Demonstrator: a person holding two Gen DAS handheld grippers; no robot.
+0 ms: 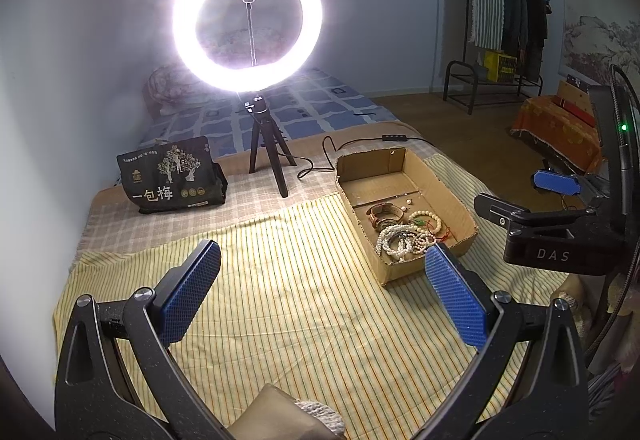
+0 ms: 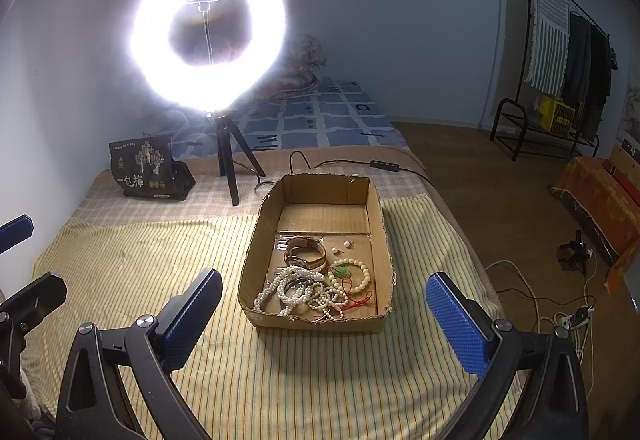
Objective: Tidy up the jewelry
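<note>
A shallow cardboard box sits on the yellow striped cloth. Its near half holds a heap of white pearl strands, a cream bead bracelet with a green pendant, a brown watch and two small pearl earrings. Its far half is bare. My left gripper is open and empty above the cloth, left of the box. My right gripper is open and empty just before the box's near wall; it also shows in the left wrist view.
A lit ring light on a black tripod stands behind the box, its cable running right. A black snack bag lies at the back left. The bed edge and floor cables lie to the right.
</note>
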